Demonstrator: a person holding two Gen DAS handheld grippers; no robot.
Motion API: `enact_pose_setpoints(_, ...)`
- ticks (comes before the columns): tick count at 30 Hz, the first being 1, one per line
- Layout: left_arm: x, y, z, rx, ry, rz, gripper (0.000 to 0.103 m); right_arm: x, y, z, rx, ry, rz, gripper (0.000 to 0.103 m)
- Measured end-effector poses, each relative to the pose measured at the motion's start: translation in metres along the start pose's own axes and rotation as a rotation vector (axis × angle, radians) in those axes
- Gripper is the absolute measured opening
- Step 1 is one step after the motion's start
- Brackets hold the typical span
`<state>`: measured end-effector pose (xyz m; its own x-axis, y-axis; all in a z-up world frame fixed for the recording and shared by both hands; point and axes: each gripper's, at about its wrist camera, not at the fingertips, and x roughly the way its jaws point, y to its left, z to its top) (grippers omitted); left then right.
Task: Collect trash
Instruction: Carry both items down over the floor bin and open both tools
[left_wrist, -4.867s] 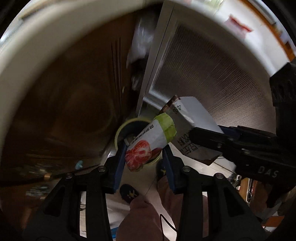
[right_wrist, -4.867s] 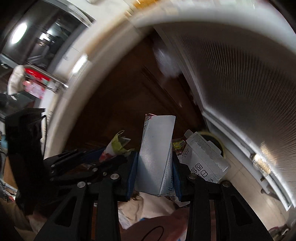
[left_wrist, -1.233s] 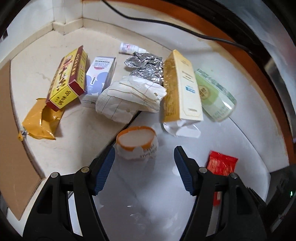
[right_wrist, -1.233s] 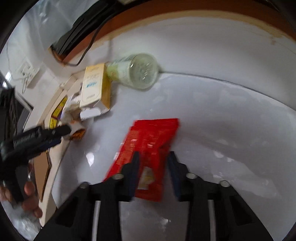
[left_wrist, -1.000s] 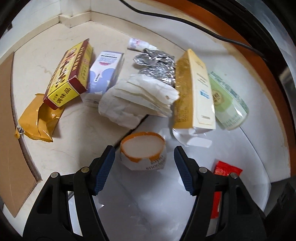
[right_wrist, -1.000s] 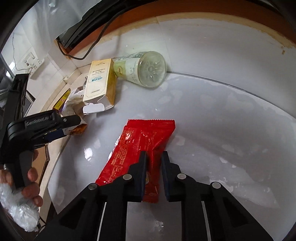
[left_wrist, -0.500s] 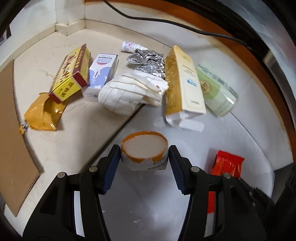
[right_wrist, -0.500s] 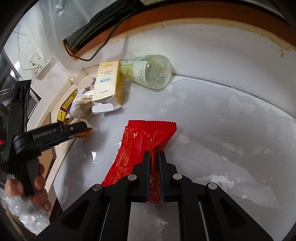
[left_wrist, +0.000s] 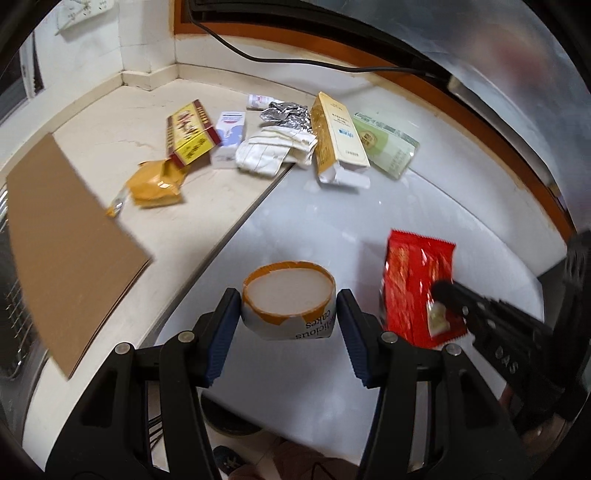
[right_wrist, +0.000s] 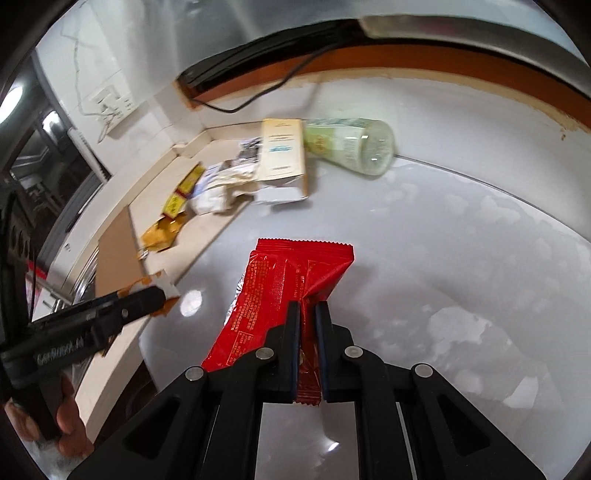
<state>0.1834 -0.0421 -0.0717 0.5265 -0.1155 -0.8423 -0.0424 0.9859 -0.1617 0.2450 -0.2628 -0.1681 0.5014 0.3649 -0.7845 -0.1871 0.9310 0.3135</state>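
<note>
My left gripper (left_wrist: 288, 314) is shut on a small paper cake cup (left_wrist: 290, 304) with an orange rim, held clear above the white table (left_wrist: 332, 206). My right gripper (right_wrist: 306, 328) is shut on a red foil wrapper (right_wrist: 288, 291), also lifted off the table; the same red wrapper (left_wrist: 415, 284) hangs at the right of the left wrist view. In the right wrist view the left gripper (right_wrist: 162, 295) shows at the left edge, held by a hand (right_wrist: 66, 421), with the cup mostly hidden behind its finger.
More trash lies at the back: a yellow-white carton (left_wrist: 338, 138), a green-labelled plastic bottle (left_wrist: 384, 146), crumpled white paper (left_wrist: 273, 151), foil (left_wrist: 284, 112), a red-yellow box (left_wrist: 190, 133), a blue-white box (left_wrist: 229, 138), an orange wrapper (left_wrist: 157, 184). Brown cardboard (left_wrist: 62, 243) lies left.
Both grippers have closed on their items and lifted them: the left on the cake cup, the right on the red wrapper. Both have pulled back from the trash pile.
</note>
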Motion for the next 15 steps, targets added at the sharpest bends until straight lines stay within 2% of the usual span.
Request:
enact_pose_setpoints(7, -0.039, 0.026, -0.042, -0.016, 0.005, 0.015, 0.05, -0.019, 0.044, -0.024, -0.065, 0.001, 0.032, 0.008)
enact_pose_setpoints(15, -0.064, 0.057, -0.085, -0.058, 0.027, 0.031, 0.05, -0.039, 0.097, -0.057, -0.156, 0.008, 0.058, 0.008)
